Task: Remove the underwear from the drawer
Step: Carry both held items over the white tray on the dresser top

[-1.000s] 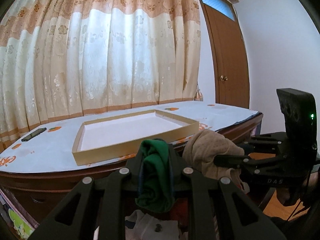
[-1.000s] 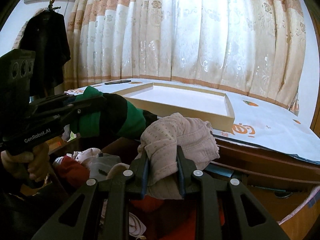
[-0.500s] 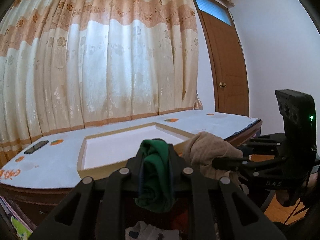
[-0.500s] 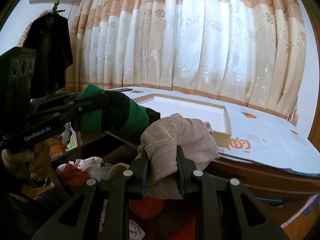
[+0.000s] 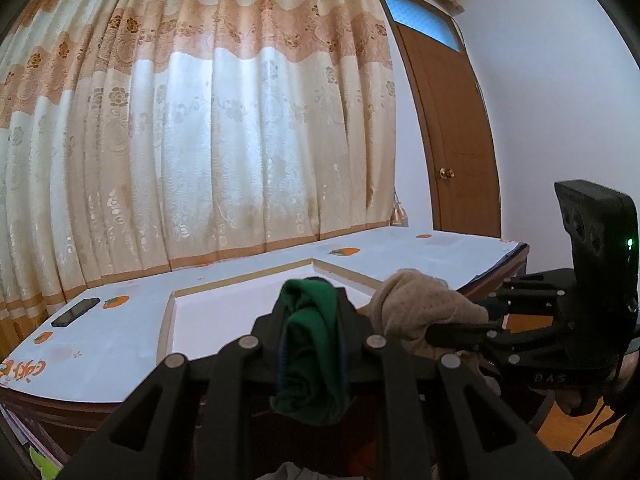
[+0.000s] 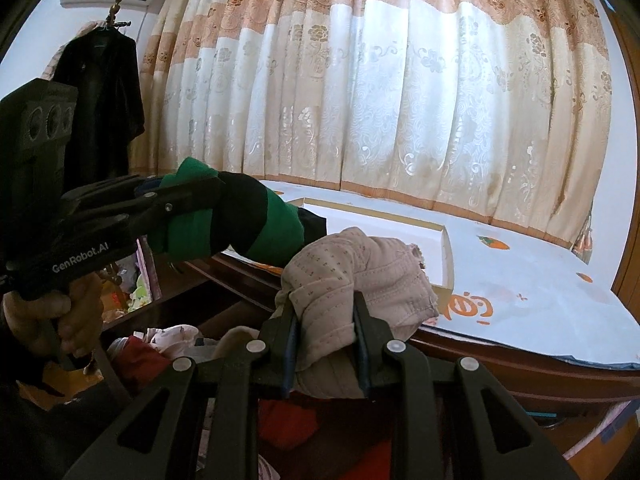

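My left gripper [image 5: 312, 320] is shut on green-and-black underwear [image 5: 312, 352], which hangs between its fingers in the air in front of the table. From the right wrist view the same green underwear [image 6: 256, 220] juts out of the left gripper [image 6: 188, 200]. My right gripper [image 6: 324, 320] is shut on beige dotted underwear [image 6: 352, 272], also lifted; in the left wrist view this beige piece [image 5: 416, 308] sits beside the green one. Below both, the open drawer [image 6: 192, 344] holds several garments, red and pale ones among them.
A shallow gold-rimmed white box [image 5: 240, 308] lies on the white-covered table [image 5: 120, 340], with a dark phone [image 5: 76, 312] at its far left. Curtains hang behind the table. A brown door [image 5: 452, 152] stands at the right, and a dark coat [image 6: 100, 108] hangs at the left.
Both grippers have risen with their underwear, so the table and box sit lower in view. The grips have stayed the same.
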The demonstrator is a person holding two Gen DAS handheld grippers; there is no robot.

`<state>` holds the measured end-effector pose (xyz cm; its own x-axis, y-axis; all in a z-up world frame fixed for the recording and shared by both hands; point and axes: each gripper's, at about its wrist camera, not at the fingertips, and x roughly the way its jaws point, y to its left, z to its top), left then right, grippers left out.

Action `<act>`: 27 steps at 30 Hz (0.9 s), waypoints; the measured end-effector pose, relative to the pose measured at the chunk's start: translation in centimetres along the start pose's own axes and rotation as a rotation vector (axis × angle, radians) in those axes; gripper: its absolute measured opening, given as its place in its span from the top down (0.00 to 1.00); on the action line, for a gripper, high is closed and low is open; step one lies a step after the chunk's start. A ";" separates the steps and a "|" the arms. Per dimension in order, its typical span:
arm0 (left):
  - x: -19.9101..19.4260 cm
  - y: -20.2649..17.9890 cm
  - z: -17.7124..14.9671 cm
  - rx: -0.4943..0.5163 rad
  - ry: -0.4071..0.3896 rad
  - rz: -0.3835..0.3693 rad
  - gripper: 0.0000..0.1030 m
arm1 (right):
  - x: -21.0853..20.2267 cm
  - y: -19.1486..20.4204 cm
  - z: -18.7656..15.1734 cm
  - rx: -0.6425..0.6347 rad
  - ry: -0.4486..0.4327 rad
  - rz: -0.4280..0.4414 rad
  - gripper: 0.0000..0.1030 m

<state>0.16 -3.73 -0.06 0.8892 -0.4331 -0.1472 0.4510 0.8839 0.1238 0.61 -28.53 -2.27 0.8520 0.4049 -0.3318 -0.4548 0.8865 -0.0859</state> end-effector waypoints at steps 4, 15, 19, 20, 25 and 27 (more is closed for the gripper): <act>0.3 0.2 0.8 0.002 -0.005 -0.005 0.84 | -0.1 -0.3 0.6 -0.006 -0.010 -0.001 0.75; 3.0 1.4 3.1 0.009 0.013 0.016 0.84 | 0.8 -2.5 3.5 -0.021 -0.022 -0.011 0.75; 4.3 1.9 3.9 0.020 0.018 0.025 0.84 | 1.6 -3.4 4.5 -0.048 -0.011 -0.022 0.75; 4.6 1.9 4.0 0.024 0.018 0.028 0.84 | 1.8 -3.6 4.7 -0.054 -0.010 -0.026 0.75; 6.9 2.8 4.8 0.026 0.033 0.039 0.84 | 3.3 -5.4 6.0 -0.065 0.008 -0.037 0.75; 7.8 3.2 5.1 0.024 0.041 0.040 0.84 | 3.9 -5.9 6.5 -0.072 0.014 -0.042 0.75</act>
<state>8.92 -5.21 4.19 0.9028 -0.3899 -0.1817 0.4177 0.8956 0.1533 8.30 -30.68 2.99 0.8672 0.3640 -0.3399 -0.4365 0.8841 -0.1669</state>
